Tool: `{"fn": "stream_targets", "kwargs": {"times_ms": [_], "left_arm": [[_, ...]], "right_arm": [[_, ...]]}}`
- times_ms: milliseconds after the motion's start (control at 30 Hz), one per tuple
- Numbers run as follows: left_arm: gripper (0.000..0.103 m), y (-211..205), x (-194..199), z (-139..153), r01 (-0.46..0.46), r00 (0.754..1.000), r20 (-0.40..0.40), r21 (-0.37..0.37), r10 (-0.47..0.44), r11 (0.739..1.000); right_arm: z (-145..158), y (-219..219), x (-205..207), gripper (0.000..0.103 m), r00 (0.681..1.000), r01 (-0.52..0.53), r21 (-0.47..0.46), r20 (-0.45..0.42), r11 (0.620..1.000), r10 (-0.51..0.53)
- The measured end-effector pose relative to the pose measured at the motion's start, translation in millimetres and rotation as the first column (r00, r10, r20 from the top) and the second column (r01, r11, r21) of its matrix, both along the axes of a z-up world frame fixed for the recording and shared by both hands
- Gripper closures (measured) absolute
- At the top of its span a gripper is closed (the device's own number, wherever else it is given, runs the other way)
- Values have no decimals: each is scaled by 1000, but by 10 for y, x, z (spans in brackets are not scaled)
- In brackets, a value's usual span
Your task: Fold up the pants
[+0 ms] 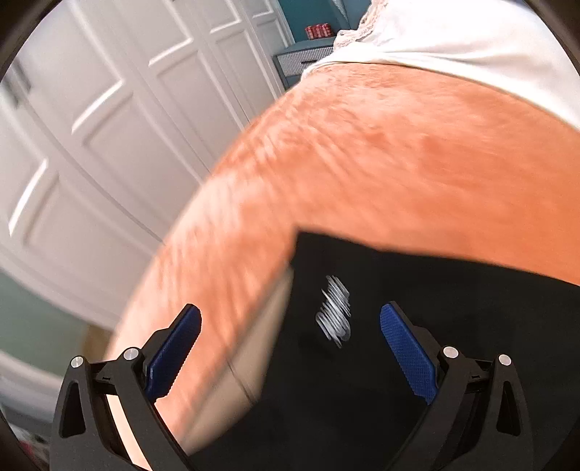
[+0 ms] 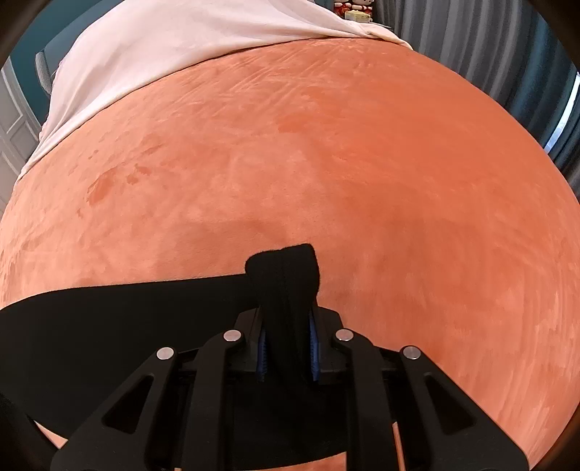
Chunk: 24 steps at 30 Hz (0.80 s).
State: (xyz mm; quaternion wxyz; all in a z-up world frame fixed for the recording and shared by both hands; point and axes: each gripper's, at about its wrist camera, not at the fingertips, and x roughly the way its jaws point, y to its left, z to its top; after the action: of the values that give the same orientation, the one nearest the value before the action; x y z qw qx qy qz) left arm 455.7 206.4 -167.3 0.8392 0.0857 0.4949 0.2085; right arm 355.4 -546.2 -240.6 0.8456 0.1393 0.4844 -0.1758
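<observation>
no text can be read in either view. the pants (image 1: 417,326) bear a small white print (image 1: 335,311) in the left wrist view, but blur smears it past reading. the red cans (image 1: 319,30) on a far shelf and the small box (image 2: 357,15) at the top of the right wrist view are too small to make out any label.
</observation>
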Motion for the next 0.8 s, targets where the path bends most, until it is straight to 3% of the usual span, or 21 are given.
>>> {"fn": "stream_targets", "kwargs": {"times_ms": [33,100,167,200,233,300,333,400,567,800], "left_arm": [[5,101,167,-76,3,1000,-13,30,-3,1000],[8,286,424,-231,0,998,-61,10,0,1000],[9,374,577,-327,-7,996,-88,-116,-3,993],[18,396,622,-388,-8,995,-103,-179,-10,984],[37,437,685,-463,-17,992,-124,-241,-13,970],[58,426,746,-539,-26,991,-133,-337,-20,941],[76,427,745,-495,-30,995,-104,-334,-5,942],[99,391,724,-443,-16,996,-93,-330,-16,944],[100,294,367,-29,82,996,6,-334,-85,939],[99,327,-545,789,195,977,151,-355,-150,914]], "right_arm": [[1,7,-4,87,1000,6,2,0,1000,-6],[4,19,-5,87,1000,18,0,-5,1000,-18],[25,41,0,87,1000,26,-11,-9,1000,-27],[33,53,4,87,1000,28,-14,-10,1000,-28],[43,63,4,87,999,29,-20,-14,999,-29],[73,90,10,87,999,29,-29,-18,999,-29],[90,100,10,87,999,29,-32,-18,999,-29],[154,123,-12,87,1000,29,-36,-4,999,-30],[436,227,-177,87,998,11,-30,68,999,-9],[1018,381,-710,87,981,-57,-33,183,998,62]]}}
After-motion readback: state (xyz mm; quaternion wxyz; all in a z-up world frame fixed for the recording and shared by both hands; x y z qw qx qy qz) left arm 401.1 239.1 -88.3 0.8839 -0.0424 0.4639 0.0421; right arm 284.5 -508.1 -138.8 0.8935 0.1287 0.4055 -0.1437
